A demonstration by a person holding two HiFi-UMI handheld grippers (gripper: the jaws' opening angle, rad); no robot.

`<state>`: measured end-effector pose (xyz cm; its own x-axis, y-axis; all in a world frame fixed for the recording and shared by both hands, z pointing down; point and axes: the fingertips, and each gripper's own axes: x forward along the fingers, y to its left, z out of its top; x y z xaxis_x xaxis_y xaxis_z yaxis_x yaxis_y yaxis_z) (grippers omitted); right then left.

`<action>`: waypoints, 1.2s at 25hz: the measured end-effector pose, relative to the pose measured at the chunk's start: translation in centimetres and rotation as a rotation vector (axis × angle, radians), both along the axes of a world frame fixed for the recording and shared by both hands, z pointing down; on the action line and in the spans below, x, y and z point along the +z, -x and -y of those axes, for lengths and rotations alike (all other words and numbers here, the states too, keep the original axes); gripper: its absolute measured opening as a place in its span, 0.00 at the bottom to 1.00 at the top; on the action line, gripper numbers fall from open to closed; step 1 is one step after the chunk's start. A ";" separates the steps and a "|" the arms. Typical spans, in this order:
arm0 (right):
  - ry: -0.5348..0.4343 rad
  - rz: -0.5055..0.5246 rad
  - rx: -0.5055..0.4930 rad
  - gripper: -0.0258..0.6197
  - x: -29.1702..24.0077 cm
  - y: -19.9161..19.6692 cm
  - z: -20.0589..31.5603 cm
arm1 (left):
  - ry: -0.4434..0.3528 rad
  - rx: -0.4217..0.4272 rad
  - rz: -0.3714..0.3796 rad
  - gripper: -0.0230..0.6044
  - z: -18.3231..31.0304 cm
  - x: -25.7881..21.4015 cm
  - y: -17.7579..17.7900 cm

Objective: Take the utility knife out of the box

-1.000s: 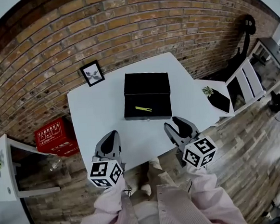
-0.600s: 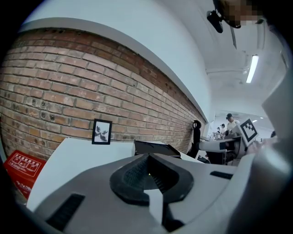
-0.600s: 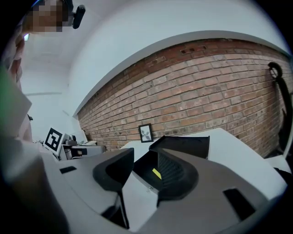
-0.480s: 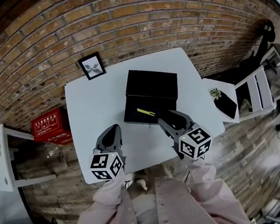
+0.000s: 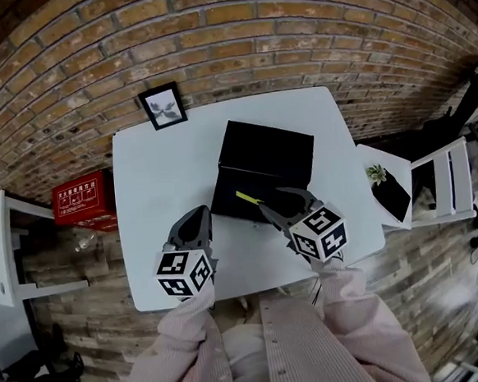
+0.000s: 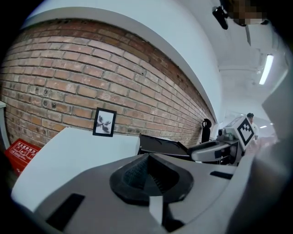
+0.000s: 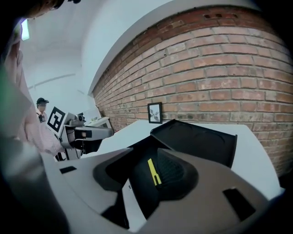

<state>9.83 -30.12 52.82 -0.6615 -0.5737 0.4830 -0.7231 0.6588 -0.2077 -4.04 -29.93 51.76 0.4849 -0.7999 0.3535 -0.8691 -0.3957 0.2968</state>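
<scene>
An open black box [image 5: 258, 176] lies on the white table [image 5: 155, 172], its lid [image 5: 270, 146] folded back toward the brick wall. A thin yellow utility knife [image 5: 248, 198] rests inside near the front edge. My right gripper [image 5: 279, 201] is open at the box's front edge, just right of the knife. In the right gripper view the knife [image 7: 153, 172] shows between the jaws of that gripper [image 7: 153, 157], apart from both. My left gripper [image 5: 193, 220] hovers over the bare table left of the box, shut and empty, with its pads [image 6: 137, 171] meeting.
A framed picture [image 5: 164, 106] leans on the brick wall at the table's back left. A red crate [image 5: 83, 198] sits on the floor to the left. At the right stand a small side table with a plant [image 5: 378, 175] and a white chair [image 5: 452, 177].
My right gripper has moved forward from the table's near edge to the box front, beside the knife. The left gripper has hardly moved.
</scene>
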 end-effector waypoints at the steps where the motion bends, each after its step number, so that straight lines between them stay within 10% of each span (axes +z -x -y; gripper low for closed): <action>1: 0.010 -0.015 -0.019 0.29 0.4 0.2 0.3 | 0.005 -0.006 0.000 0.02 0.2 0.2 0.0; 30: 0.234 -0.457 -0.334 0.28 10.5 3.6 1.6 | 0.112 -0.028 -0.043 0.02 2.9 4.4 0.8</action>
